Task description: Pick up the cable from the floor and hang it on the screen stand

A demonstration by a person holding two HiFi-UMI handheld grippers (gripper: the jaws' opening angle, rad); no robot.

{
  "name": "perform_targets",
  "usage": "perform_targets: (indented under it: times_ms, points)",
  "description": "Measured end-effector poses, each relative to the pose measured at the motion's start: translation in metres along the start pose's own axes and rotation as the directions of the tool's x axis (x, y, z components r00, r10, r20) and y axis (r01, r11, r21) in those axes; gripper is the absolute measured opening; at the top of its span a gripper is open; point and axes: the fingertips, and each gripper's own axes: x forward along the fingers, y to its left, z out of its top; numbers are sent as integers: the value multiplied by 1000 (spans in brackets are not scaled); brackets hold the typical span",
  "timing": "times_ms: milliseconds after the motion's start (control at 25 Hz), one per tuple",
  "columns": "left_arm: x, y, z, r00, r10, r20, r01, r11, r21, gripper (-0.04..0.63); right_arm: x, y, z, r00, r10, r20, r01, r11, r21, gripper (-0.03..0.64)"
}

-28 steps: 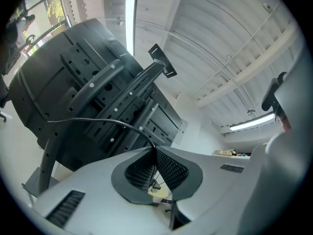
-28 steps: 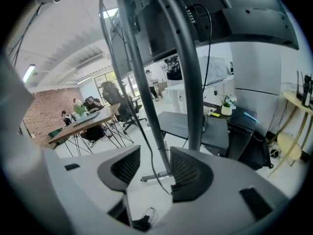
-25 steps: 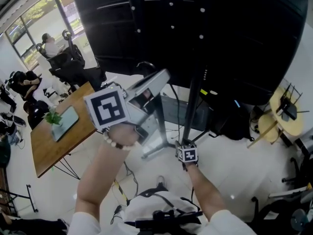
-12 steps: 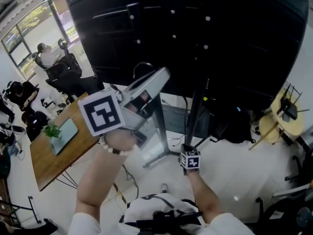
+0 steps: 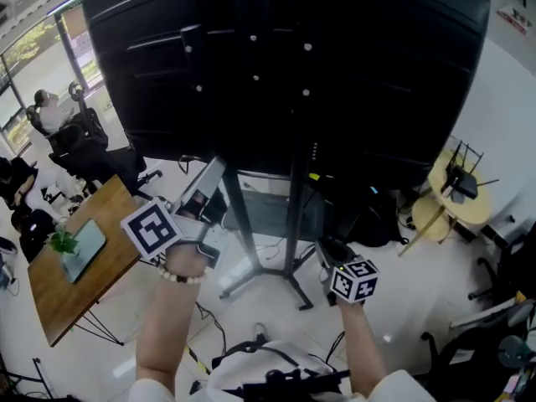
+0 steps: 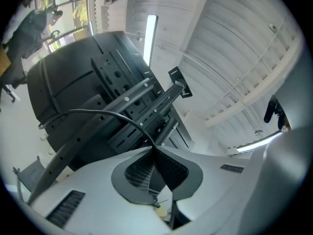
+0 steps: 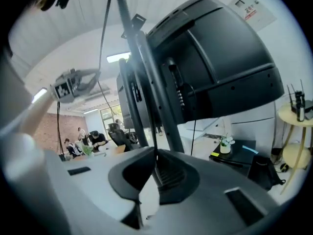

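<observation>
A thin black cable (image 6: pixel 98 112) arcs out of my left gripper (image 6: pixel 154 151), whose jaws are shut on it, and runs across the back of the big black screen (image 6: pixel 63 82) and its mounting bars (image 6: pixel 142 102). My right gripper (image 7: pixel 156 155) is shut on the same thin cable (image 7: pixel 153 136), which rises beside the stand's poles. In the head view the left gripper (image 5: pixel 216 170) is raised just under the screen (image 5: pixel 335 57), left of the stand pole (image 5: pixel 292 216). The right gripper (image 5: pixel 327 249) is lower, just right of the pole. The left gripper (image 7: pixel 73 84) also shows in the right gripper view.
A wooden desk (image 5: pixel 50 296) with a small plant (image 5: pixel 60 243) stands at the left. People sit in office chairs (image 5: pixel 84 132) beyond it. Black bags (image 5: pixel 368 216) lie behind the stand's feet. A small round table (image 5: pixel 456 195) is at the right. Loose wires (image 5: pixel 218 316) lie on the white floor.
The left gripper has moved down and away from the head camera, under the screen's left part. The right gripper has shifted right of the pole. The head view has tilted up toward the screen.
</observation>
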Motion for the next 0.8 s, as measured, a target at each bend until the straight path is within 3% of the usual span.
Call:
perform_targets:
  times_ms: [120, 280, 400, 520, 640, 800]
  points:
    - [-13, 23, 0, 991, 114, 69, -115, 993, 16, 14, -48, 2, 46, 998, 57, 29, -57, 998, 23, 23]
    - [-27, 36, -5, 970, 187, 156, -182, 982, -50, 14, -92, 28, 109, 972, 225, 72, -227, 973, 28, 23]
    - [-25, 39, -12, 962, 220, 164, -220, 975, -21, 14, -104, 44, 142, 952, 296, 82, -300, 953, 33, 23]
    - [-20, 40, -23, 956, 261, 135, -274, 958, 89, 15, -97, 43, 161, 968, 250, 38, -248, 968, -34, 23]
    - [-16, 38, -37, 949, 301, 91, -314, 917, 245, 15, -87, 46, 180, 978, 207, 23, -203, 973, -111, 23]
    - [-8, 26, -46, 951, 304, 51, -298, 867, 399, 15, -70, 58, 217, 988, 150, 38, -134, 955, -266, 23]
